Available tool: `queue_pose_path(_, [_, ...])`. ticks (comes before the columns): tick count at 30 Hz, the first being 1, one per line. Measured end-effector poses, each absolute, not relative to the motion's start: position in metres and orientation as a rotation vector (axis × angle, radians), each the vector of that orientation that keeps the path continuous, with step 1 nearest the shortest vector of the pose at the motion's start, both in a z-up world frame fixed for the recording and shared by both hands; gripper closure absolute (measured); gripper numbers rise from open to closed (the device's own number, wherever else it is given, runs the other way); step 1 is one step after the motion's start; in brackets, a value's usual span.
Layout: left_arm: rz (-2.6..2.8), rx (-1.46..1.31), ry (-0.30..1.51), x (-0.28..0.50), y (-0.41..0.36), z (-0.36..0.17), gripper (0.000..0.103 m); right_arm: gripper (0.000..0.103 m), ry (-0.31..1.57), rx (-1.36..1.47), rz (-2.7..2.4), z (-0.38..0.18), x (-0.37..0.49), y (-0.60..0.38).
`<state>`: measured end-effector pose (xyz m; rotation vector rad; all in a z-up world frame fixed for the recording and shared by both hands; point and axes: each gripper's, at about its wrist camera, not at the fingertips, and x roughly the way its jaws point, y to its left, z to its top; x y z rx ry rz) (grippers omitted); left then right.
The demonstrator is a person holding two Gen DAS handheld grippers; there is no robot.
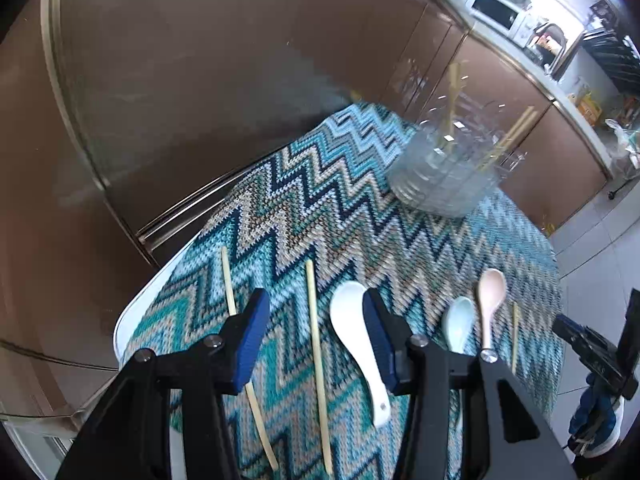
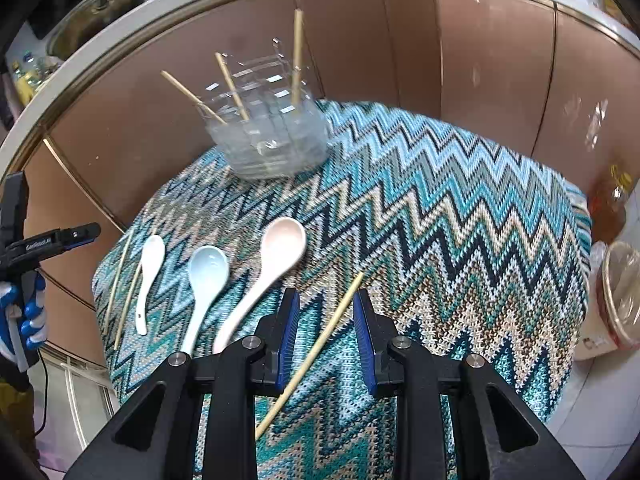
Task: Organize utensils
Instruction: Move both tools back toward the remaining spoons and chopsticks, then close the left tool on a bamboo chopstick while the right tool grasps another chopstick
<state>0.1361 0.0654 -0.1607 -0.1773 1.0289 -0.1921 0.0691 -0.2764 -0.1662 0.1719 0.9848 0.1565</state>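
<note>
On the zigzag cloth (image 1: 320,208) lie a white spoon (image 1: 352,320), a pale blue spoon (image 1: 458,324), a pink spoon (image 1: 490,300) and several loose chopsticks. My left gripper (image 1: 316,296) hovers open over one chopstick (image 1: 316,360), its right finger above the white spoon. My right gripper (image 2: 327,294) is open, narrowly astride another chopstick (image 2: 332,328) lying on the cloth, pads clear of it. The pink spoon (image 2: 276,256), blue spoon (image 2: 206,276) and white spoon (image 2: 150,268) lie to its left. A clear organizer (image 2: 268,132) at the far edge holds three chopsticks.
Brown cabinet fronts curve close behind the small table, whose white edge (image 1: 132,312) shows at the left. A microwave (image 1: 496,4) sits on the counter. To the table's right stand an amber bottle (image 2: 608,208) and a covered bowl (image 2: 624,292). A gloved hand (image 2: 28,312) holds the left gripper.
</note>
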Motion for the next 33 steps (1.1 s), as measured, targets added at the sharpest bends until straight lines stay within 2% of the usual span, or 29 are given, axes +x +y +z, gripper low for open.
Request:
queue_pose_path(4, [-0.207, -0.188, 1.095, 0.163, 0.059, -0.179, 0.059, 0.075, 1.023, 0.189, 0.147, -0.178, 0.078, -0.281])
queue_pose_path(8, [-0.217, -0.171, 1.150, 0.178, 0.049, -0.191, 0.073, 0.075, 1.061, 0.199, 0.154, -0.187, 0.087, -0.281])
queue_pose_path(16, [-0.177, -0.158, 1.250, 0.200, 0.043, -0.215, 0.088, 0.075, 1.120, 0.203, 0.151, -0.202, 0.101, -0.280])
queue_pose_path(23, [-0.163, -0.151, 1.291, 0.211, 0.043, -0.233, 0.094, 0.075, 1.167, 0.211, 0.153, -0.209, 0.113, -0.278])
queue_pose_path(33, [-0.168, -0.111, 1.266, 0.213, 0.037, -0.237, 0.096, 0.079, 1.261, 0.255, 0.127, -0.227, 0.139, -0.283])
